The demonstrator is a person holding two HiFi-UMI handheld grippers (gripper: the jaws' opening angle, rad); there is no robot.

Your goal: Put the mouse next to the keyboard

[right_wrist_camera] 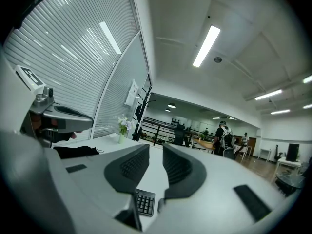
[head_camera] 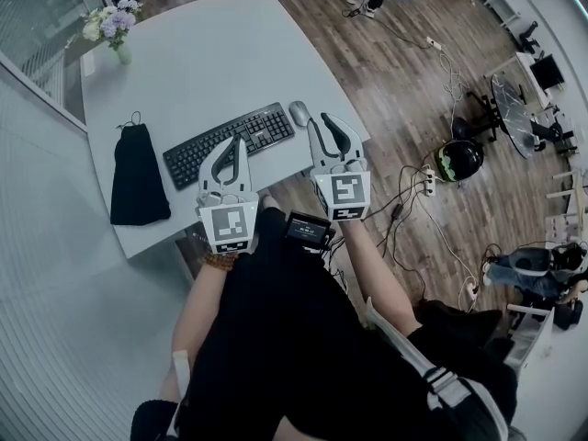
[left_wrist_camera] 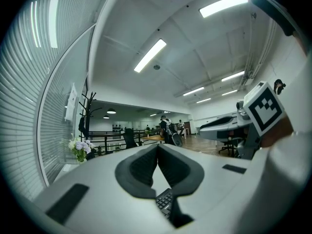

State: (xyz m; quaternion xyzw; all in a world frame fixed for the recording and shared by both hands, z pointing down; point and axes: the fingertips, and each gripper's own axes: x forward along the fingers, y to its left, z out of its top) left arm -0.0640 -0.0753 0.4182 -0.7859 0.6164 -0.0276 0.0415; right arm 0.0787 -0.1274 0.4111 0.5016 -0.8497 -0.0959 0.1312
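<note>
Kbd (head_camera: 230,143) on table (head_camera: 202,53), nr its front edge. Mouse (head_camera: 299,113) just R of kbd's R end, small gap. Bag (head_camera: 138,177) L of kbd, well apart. Flower vase (head_camera: 114,26) far behind kbd, at table's back-L corner. L gripper (head_camera: 239,141) over kbd's front edge; R gripper (head_camera: 321,120) just R of mouse.

Black drawstring pouch (head_camera: 138,180) lies flat on the white table (head_camera: 202,53), left side. Flower vase (head_camera: 114,28) at far corner. Wood floor (head_camera: 404,81) to the right: loose cables, power strip (head_camera: 428,182), round black-and-green object (head_camera: 458,161).
</note>
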